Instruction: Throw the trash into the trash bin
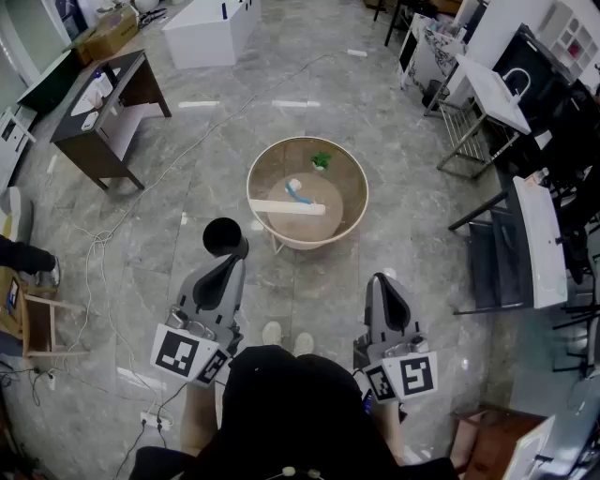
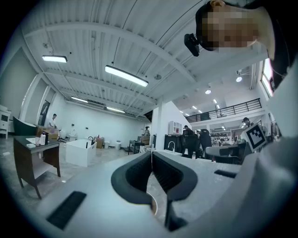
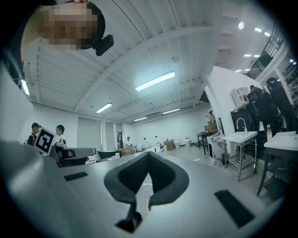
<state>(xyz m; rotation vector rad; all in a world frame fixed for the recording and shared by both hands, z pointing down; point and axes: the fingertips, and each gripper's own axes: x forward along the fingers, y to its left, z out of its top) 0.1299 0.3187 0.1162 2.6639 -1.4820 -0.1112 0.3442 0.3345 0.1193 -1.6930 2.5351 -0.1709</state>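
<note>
A round beige table with a raised rim (image 1: 352, 178) stands on the grey floor ahead of me. On it lie a long white strip (image 1: 286, 207), a small blue-and-white scrap (image 1: 298, 190) and a green crumpled piece (image 1: 322, 160). A black round trash bin (image 1: 225, 237) stands on the floor left of the table. My left gripper (image 1: 234, 264) is held level just behind the bin, shut and empty, its tips meeting (image 2: 152, 154). To the right, my right gripper (image 1: 380, 281) is also level, shut with nothing in it (image 3: 148, 155), short of the table.
A dark wooden desk (image 1: 105, 105) and a white box-like unit (image 1: 211, 28) stand at the far left. Cables (image 1: 98, 246) trail over the floor on the left. Chairs and white tables (image 1: 511, 234) crowd the right side. A wooden stool (image 1: 37, 323) is at my left.
</note>
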